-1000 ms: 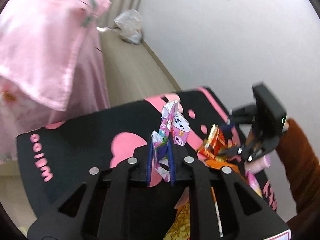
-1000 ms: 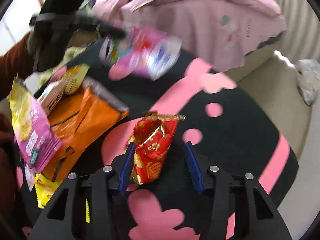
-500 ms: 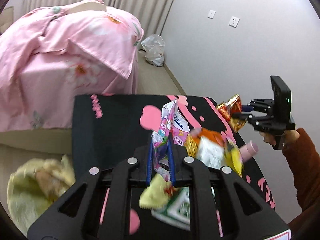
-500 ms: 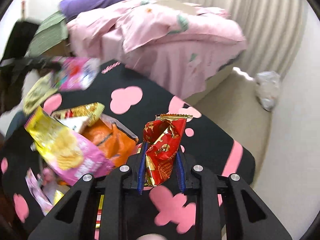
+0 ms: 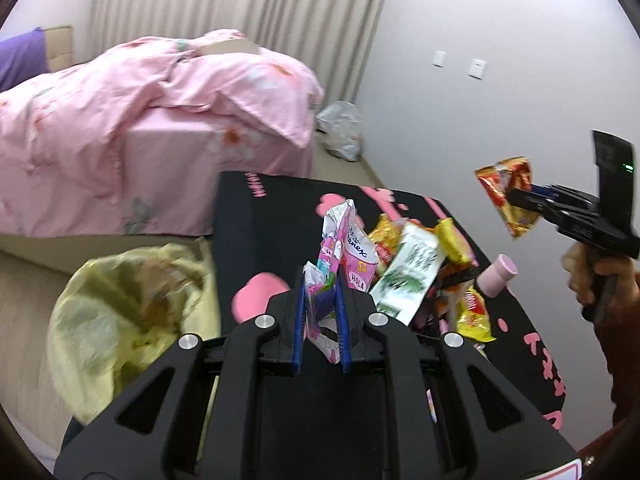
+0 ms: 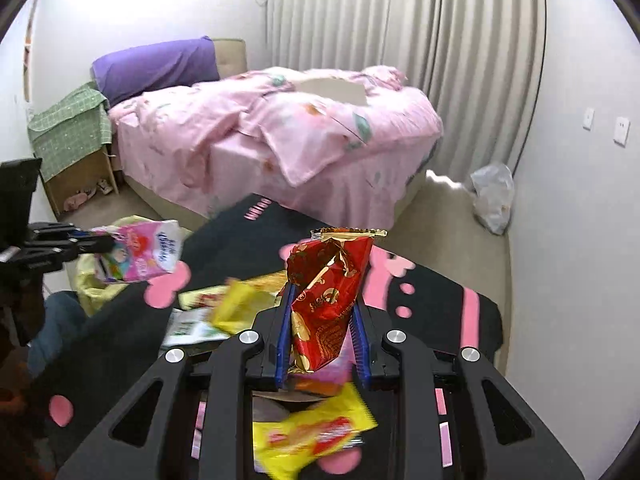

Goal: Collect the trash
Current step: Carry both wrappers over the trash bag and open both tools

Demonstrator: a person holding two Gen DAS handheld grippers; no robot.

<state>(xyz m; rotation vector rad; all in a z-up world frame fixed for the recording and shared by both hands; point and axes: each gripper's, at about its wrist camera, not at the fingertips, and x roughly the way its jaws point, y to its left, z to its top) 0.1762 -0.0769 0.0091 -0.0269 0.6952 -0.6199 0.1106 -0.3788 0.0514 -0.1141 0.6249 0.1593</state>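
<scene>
Pink and crumpled, a tissue packet (image 5: 344, 256) stands upright in the left tongs (image 5: 320, 320), whose blue pads (image 5: 298, 320) are pressed against its lower end; the printed top pokes up ahead of them. Just beyond and right of the tongs a heap of wrappers (image 5: 424, 268) lies on the black surface (image 5: 256, 236) with its pink blotches: a white-and-green pack, yellow packs, something orange under them. A pink cylinder (image 5: 498, 276) lies at the heap's right edge. Well to the right, held above the surface, the right tongs (image 5: 524, 200) pinch a red-and-gold wrapper (image 5: 506, 196). Down to the left of the left tongs, off the surface's edge, sits a yellow bag (image 5: 120, 320), blurred.

From the right wrist, that red-and-gold wrapper (image 6: 328, 300) rises straight up between the right tongs (image 6: 322, 336), foil creased, gold seam at the top; the blue pads (image 6: 282, 336) are closed against its sides. Below the tongs lie a blurred yellow pack (image 6: 312, 436) and, ahead to the left, more yellow and white packs (image 6: 216, 312) on the black surface (image 6: 440, 308). Far left, the left tongs (image 6: 100, 244) hold the pink packet (image 6: 140, 252) in the air above the yellow bag (image 6: 92, 280). A pink-covered bed (image 6: 280, 136) stands beyond.
</scene>
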